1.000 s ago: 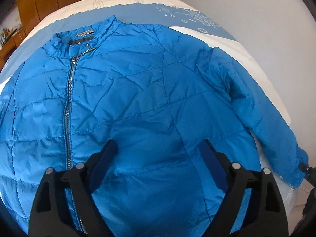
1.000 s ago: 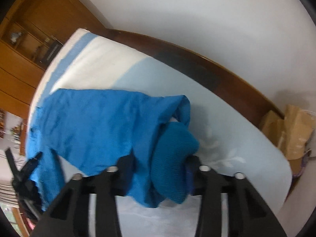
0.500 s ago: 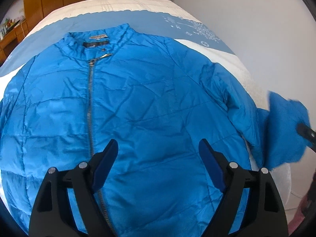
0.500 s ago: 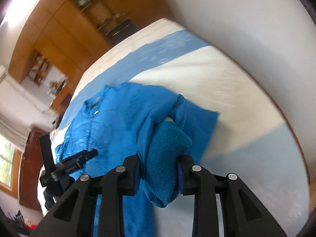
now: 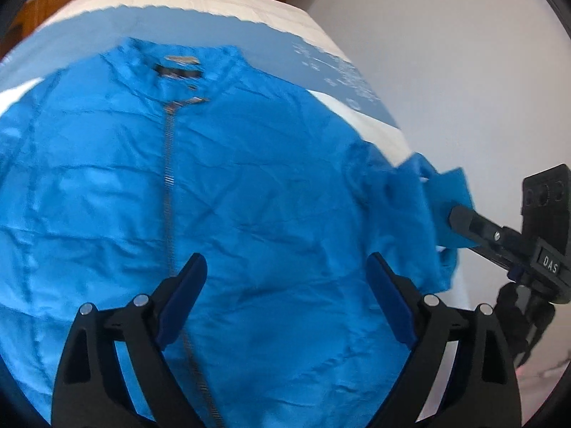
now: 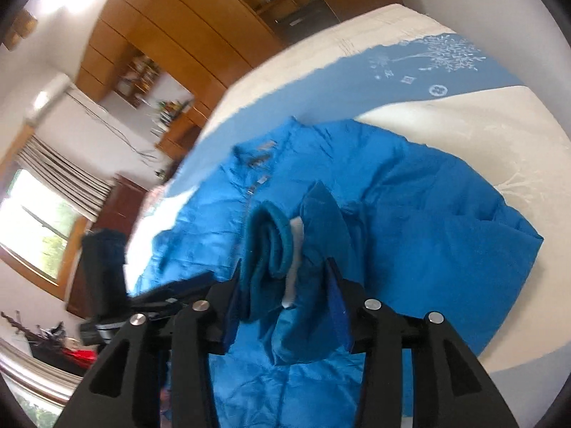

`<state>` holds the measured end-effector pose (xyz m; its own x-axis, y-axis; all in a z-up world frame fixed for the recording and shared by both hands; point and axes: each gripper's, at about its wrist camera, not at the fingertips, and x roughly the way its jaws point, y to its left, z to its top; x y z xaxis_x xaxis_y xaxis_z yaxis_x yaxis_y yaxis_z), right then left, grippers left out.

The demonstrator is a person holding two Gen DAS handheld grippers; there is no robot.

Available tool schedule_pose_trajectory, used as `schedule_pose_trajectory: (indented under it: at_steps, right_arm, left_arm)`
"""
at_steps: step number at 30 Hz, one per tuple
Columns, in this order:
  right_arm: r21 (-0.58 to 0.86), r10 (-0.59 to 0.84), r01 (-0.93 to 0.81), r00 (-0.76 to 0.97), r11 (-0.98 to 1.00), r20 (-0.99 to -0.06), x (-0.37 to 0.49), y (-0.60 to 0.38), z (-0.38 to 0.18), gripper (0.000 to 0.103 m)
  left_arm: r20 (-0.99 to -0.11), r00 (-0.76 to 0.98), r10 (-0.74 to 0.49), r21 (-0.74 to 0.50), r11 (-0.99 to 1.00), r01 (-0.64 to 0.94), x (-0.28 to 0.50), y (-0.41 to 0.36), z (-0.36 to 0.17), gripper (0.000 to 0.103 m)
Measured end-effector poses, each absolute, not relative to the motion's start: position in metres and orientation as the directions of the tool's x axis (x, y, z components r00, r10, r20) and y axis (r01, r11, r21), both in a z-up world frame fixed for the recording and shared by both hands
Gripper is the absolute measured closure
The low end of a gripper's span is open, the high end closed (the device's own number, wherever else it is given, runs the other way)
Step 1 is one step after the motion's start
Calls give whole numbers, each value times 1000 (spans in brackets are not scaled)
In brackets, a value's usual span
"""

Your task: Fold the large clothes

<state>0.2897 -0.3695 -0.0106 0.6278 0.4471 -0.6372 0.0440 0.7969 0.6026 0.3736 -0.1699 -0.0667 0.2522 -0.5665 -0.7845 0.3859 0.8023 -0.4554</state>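
A bright blue padded jacket [image 5: 249, 196] lies front up on the bed, zip closed, collar at the far end; it also shows in the right wrist view [image 6: 428, 235]. My left gripper [image 5: 285, 285] is open and empty, hovering above the jacket's lower front. My right gripper [image 6: 285, 278] is shut on the jacket's sleeve cuff [image 6: 271, 249], a darker knit cuff bunched between the fingers, lifted above the jacket body. In the left wrist view the right gripper [image 5: 453, 217] holds the sleeve end [image 5: 446, 196] off the jacket's right side.
The bed [image 5: 214, 10] has a white and blue cover. A white wall [image 5: 446, 53] runs along its right side. Wooden wardrobes and shelves [image 6: 178, 35] stand past the far end, and a window with curtains [image 6: 43, 207] is at the left.
My right gripper has carried the sleeve cuff up and inward over the jacket body. My left gripper has shifted slightly, staying open above the lower front.
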Motion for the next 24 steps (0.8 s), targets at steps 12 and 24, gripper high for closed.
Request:
schedule_pose_trajectory:
  at_steps: [12,24]
  right_arm:
    - [721,548,61,608,690,-575,280,-396,-30,54]
    - [705,580,-16,582,709,-570,298,-370,-19,54]
  left_arm:
    - [-767,235,-597,-497,784,372,371,-189,-75,12]
    - [-763,268,-588,-507,802,315,381,-145,-66,12]
